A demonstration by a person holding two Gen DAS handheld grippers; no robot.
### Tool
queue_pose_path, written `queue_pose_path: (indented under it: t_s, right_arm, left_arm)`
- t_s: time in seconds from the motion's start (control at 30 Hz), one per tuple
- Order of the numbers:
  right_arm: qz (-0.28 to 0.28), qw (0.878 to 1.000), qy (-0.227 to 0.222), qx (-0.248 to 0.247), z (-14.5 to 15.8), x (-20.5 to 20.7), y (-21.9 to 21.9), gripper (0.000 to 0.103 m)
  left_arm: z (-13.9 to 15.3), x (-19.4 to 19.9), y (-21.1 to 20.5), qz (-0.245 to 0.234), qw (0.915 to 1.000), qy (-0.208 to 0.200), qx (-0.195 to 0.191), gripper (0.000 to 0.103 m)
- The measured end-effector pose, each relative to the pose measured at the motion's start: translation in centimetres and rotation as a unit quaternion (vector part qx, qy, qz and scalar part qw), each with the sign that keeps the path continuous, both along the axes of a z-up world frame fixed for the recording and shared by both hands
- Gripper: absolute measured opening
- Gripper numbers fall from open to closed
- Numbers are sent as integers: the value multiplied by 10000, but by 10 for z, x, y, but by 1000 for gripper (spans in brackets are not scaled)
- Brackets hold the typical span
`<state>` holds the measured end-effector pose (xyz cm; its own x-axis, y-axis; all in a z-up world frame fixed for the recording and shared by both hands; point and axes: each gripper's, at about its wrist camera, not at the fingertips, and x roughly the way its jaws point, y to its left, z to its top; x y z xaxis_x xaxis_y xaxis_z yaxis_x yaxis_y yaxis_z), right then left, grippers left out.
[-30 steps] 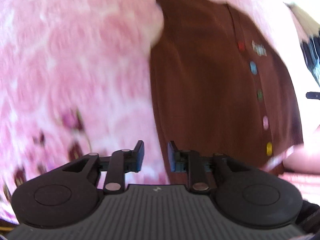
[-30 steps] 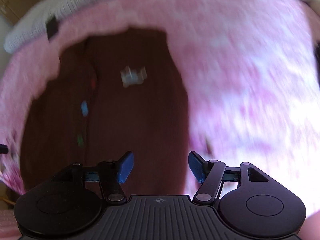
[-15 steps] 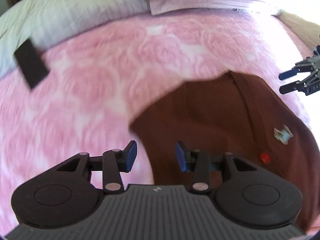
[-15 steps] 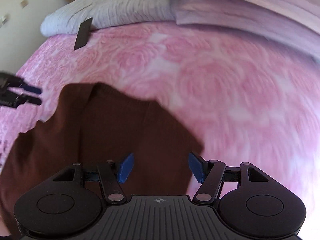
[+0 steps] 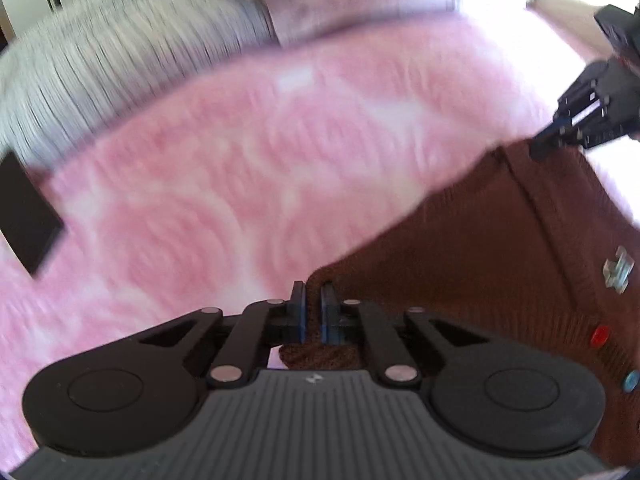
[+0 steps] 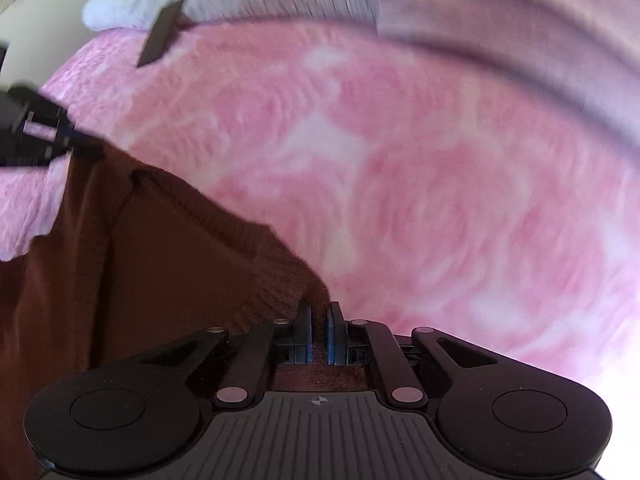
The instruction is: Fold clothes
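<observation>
Two corners of one brown knitted cardigan (image 5: pixel 472 264) are now pinched, one by each hand-held tool; half a second ago both pairs of blue pads stood apart over the fabric, and both have just been closing on it. Starting at the left: the left gripper (image 5: pixel 313 312) has its jaws drawn almost together with the ribbed corner of the knit caught between them, the wool bunching just behind the pads; ahead and to its right the garment stretches flat across the pink rose-patterned bedspread (image 5: pixel 248 168), its row of coloured buttons (image 5: pixel 600 336) and a small pale tag (image 5: pixel 618 269) lying near the far edge. Further right, the right gripper (image 6: pixel 319 330) is likewise clamped on the opposite ribbed corner, brown wool showing in the narrow gap between its pads; the cardigan runs away to its left. This suggests the grasp stage is done and the next move is likely a lift and carry of this edge over the body of the garment; both tools must travel together, or the knit will skew.

Around: a flat black rectangular object (image 5: pixel 24 216) rests well to the left of the left gripper; grey (image 5: pixel 120 52) and mauve (image 6: pixel 500 28) bedding lies folded beyond; nothing sits on the cardigan's path.
</observation>
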<state>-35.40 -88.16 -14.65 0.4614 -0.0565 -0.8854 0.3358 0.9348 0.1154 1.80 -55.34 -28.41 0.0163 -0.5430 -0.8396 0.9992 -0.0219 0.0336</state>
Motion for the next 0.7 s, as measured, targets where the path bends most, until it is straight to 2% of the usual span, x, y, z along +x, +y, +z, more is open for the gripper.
queue_pose_path:
  t_s: [0.07, 0.13, 0.2, 0.27, 0.3, 0.37, 0.47, 0.63, 0.7]
  right_arm:
    - [43, 9995, -150, -270, 19, 5, -4, 5]
    - [-52, 9984, -259, -491, 25, 14, -15, 5]
    - [-268, 9969, -393, -631, 21, 21, -23, 5]
    - [-568, 9942, -444, -794, 12, 23, -26, 6]
    - [-722, 9932, -415, -815, 9, 22, -23, 6]
    - [-975, 9917, -412, -737, 5, 13, -18, 6]
    - [-1298, 9897, -426, -426, 3, -19, -2, 6]
    - [-2074, 9776, -325, 169, 6, -98, 47, 7]
    - [-2364, 9708, -250, 333, 10, -131, 74, 17]
  left_arm:
    - [6, 9, -17, -65, 9999, -94, -111, 5]
    - [-4, 18, -35, 65, 9998, -135, -100, 5]
    - [-16, 27, -48, 302, 9994, -152, -15, 10]
    - [-30, 35, -53, 672, 9975, -144, 166, 10]
    - [-31, 38, -50, 795, 9966, -116, 155, 14]
    - [-29, 41, -37, 962, 9953, -41, 85, 24]
    - [-18, 39, -3, 1041, 9945, 115, 85, 26]
    - [-6, 15, 70, 1030, 9917, 595, 494, 27]
    - [-7, 0, 100, 1005, 9887, 820, 751, 33]
